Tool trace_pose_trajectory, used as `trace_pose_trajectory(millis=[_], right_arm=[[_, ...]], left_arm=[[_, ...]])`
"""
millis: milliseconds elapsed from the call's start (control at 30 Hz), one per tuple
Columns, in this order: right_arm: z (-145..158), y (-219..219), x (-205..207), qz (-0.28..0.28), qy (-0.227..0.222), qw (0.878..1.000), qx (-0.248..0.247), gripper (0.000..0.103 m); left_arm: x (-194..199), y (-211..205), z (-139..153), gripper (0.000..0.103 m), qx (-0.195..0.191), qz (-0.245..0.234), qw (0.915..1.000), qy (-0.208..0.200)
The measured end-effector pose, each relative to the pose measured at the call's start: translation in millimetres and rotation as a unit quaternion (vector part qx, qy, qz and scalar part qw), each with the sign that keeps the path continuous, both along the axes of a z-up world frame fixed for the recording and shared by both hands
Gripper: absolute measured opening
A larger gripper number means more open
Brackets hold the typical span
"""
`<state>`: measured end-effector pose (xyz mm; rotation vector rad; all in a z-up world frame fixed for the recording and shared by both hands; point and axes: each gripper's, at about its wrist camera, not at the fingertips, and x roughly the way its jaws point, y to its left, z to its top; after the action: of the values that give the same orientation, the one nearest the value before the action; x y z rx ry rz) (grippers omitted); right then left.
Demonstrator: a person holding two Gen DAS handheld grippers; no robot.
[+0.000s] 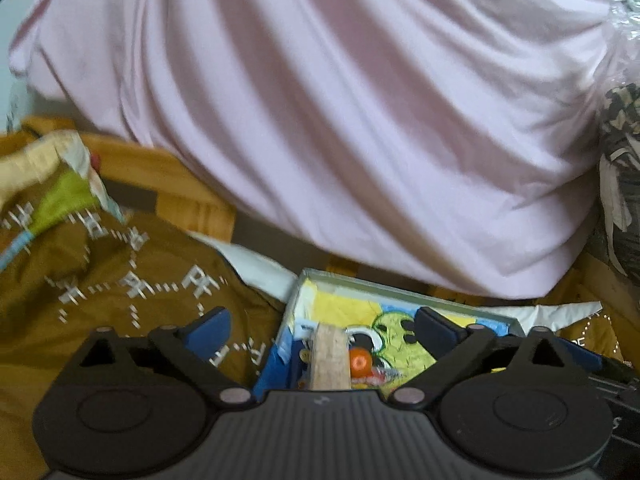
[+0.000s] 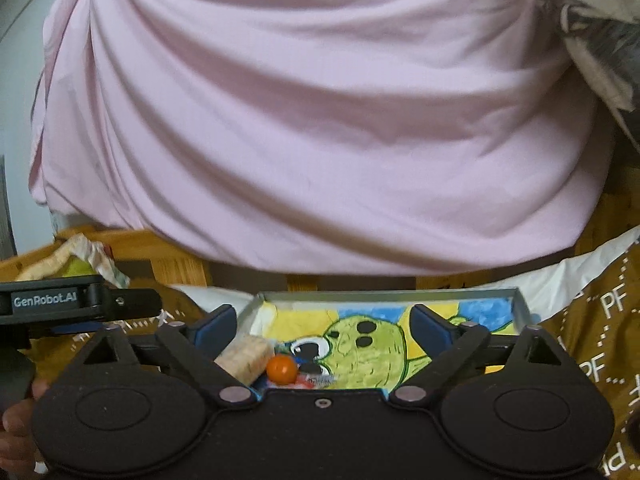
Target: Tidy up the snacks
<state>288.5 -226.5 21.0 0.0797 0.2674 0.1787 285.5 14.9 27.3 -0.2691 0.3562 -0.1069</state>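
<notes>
a person in a big pink shirt (image 2: pixel 280 120) stands very close and fills most of what both cameras see. below the shirt there is a brown cloth with white marks (image 1: pixel 120 280), and on it sits a shallow grey tray (image 2: pixel 520 304) with a bright cartoon picture on its floor. i use the tray as my marker for where things are.

the left claw (image 1: pixel 320 330) hangs over the tray's left part, spread wide, with nothing in it. one dark blue finger (image 1: pixel 212 332) sits out over the brown cloth and the other is over the picture. the right claw (image 2: pixel 322 330) hangs over the tray's near side, also spread wide and empty.

the snacks lie at the near left of the tray. a pale wafer block (image 2: pixel 244 358) is the bigger one. in the left view its long side points straight away from the claw, right between the two fingers. in the right view it lies slanted, down by the claw's left finger. touching it on the right is a small orange ball candy (image 2: pixel 282 368), and beside that a little wrapped sweet (image 2: pixel 320 380) i can't make out well.

i think the left claw is the better one for the block, since the block sits in the middle of its gap. both snacks lie very low and close under the claws, so the claw would need to go down, not forward.
</notes>
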Motion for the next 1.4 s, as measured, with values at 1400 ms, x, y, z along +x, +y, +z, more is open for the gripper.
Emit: trace_pose_trajectory(millis=[1400], right_arm=[[5,-29,-178,-0.018,0.036,0.999,-0.011,0.102]], left_arm=[[-152,-22,-4,0.103,0.082,0.029,0.9956,0.034]])
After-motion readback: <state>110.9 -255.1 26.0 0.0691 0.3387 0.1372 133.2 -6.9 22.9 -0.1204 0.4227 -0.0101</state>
